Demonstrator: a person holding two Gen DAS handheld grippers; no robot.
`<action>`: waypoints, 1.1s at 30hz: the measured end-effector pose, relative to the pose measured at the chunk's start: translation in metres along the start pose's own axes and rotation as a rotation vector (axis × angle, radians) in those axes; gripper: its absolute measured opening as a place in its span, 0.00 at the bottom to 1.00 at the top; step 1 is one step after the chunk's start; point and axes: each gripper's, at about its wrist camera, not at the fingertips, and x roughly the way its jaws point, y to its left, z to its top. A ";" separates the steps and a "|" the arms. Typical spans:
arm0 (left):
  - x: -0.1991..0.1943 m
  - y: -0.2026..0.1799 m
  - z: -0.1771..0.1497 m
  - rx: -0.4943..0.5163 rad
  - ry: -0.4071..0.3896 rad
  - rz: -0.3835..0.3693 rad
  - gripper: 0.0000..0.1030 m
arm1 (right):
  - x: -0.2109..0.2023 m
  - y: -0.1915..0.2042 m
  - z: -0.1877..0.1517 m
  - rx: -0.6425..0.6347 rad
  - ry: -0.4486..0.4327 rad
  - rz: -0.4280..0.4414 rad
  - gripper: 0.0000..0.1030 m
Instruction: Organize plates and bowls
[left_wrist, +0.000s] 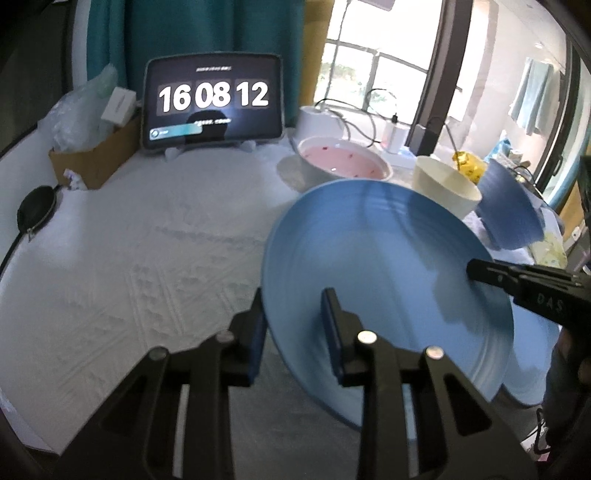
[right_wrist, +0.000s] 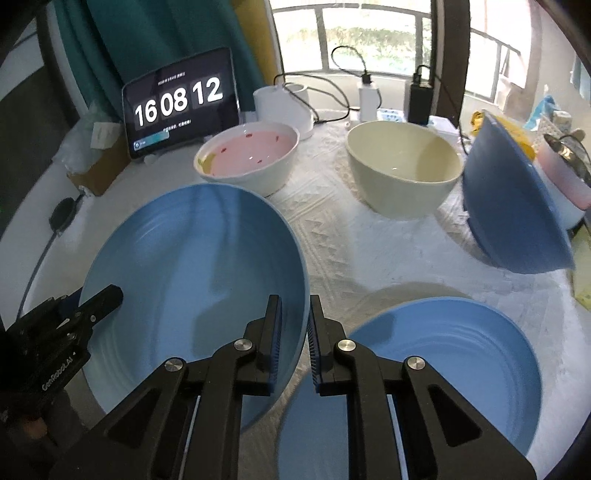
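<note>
Left gripper (left_wrist: 295, 332) and right gripper (right_wrist: 294, 343) clamping blue plate (right_wrist: 192, 266) (tilted), second plate (right_wrist: 461, 354) beneath

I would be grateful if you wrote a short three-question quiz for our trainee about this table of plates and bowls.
1. True or false: both hand-held grippers grip the same light blue plate.
2. Multiple choice: which bowl stands tipped on its side? A. the pink-lined bowl B. the cream bowl C. the dark blue bowl
3. Fill in: beside the held plate, a second blue plate lies on the white ____.

Key:
1. True: the left hand-held gripper clamps the plate's rim on one side and the right hand-held gripper clamps the opposite side.
2. C.
3. Tablecloth.
</note>
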 end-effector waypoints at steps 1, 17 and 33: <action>-0.002 -0.004 0.000 0.006 -0.003 -0.005 0.29 | -0.004 -0.003 -0.001 0.007 -0.008 -0.002 0.15; -0.022 -0.067 -0.005 0.108 -0.012 -0.066 0.29 | -0.044 -0.052 -0.031 0.098 -0.067 -0.029 0.15; -0.018 -0.132 -0.019 0.214 0.038 -0.126 0.29 | -0.075 -0.109 -0.061 0.202 -0.102 -0.066 0.15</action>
